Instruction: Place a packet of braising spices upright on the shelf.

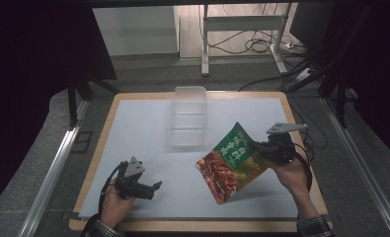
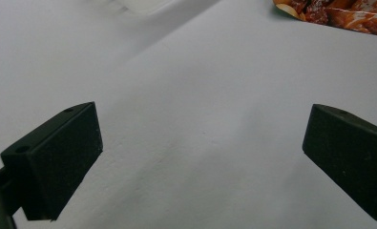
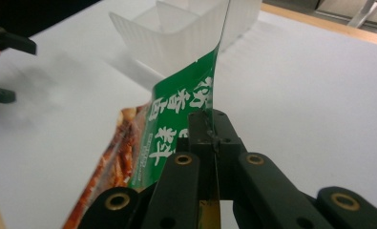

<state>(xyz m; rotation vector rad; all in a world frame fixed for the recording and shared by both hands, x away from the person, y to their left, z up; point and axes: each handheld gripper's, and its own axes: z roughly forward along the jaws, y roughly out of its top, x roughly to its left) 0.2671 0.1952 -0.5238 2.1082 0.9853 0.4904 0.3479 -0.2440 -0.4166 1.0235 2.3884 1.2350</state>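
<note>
Left gripper [image 1: 153, 188] sits low on the white table sheet [image 1: 143, 123], held by the person's left hand [image 1: 114, 205]; grey three-cornered plate on top. In the left gripper view its two black jaws stand wide apart with only bare sheet between them, nothing gripped. A corner of the snack bag [image 2: 339, 12] shows ahead of the jaws, up and toward the right one, well apart from both. A bit of the clear container [image 2: 143, 5] shows ahead toward the left jaw.

Clear plastic container [image 1: 188, 116] stands mid-table, ribbed walls, a divider visible inside in the right gripper view, open top. It is beyond both grippers, touching neither.

Snack bag [image 1: 233, 162] is green at the top edge, orange-red below with a printed food photo. White Chinese characters run down the green band; too blurred to read with confidence. No other legible brand text. The bag is tilted, lower corner down near the sheet, upper green edge raised toward the right gripper.

Right gripper [image 1: 262, 147] is held by the right hand [image 1: 292, 177]. In the right gripper view [image 3: 210, 125] its jaws are clenched on the bag's green top edge, the thin film pinched edge-on between them and rising above the tips. The bag hangs away to the left of the jaws. The container [image 3: 186, 38] sits straight ahead past the jaw tips, apart from them.
</note>
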